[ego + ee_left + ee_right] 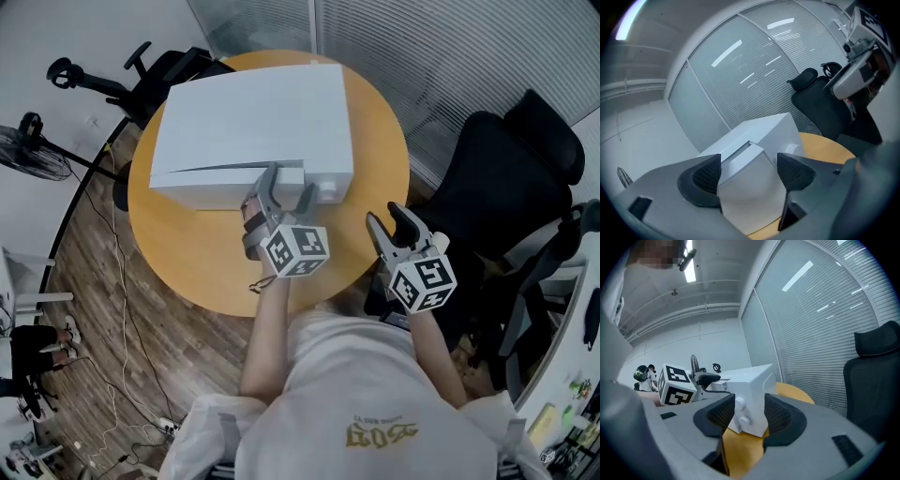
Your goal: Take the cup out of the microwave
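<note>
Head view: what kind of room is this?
Probably an office or meeting room: black swivel chairs, a glass wall with blinds, and a round wooden table holding a white microwave.

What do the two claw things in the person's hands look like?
Both are grey. The left gripper and right gripper each have two curved jaws with dark, bumpy pads and a white cube with black square markers. The person wears a pale T-shirt with gold print.

Light: bright, even, from ceiling tube [689,267] | glare: streaks on glass wall [740,61] | microwave [253,117] nearly washed out | edges: fisheye-bent, dark corners
</note>
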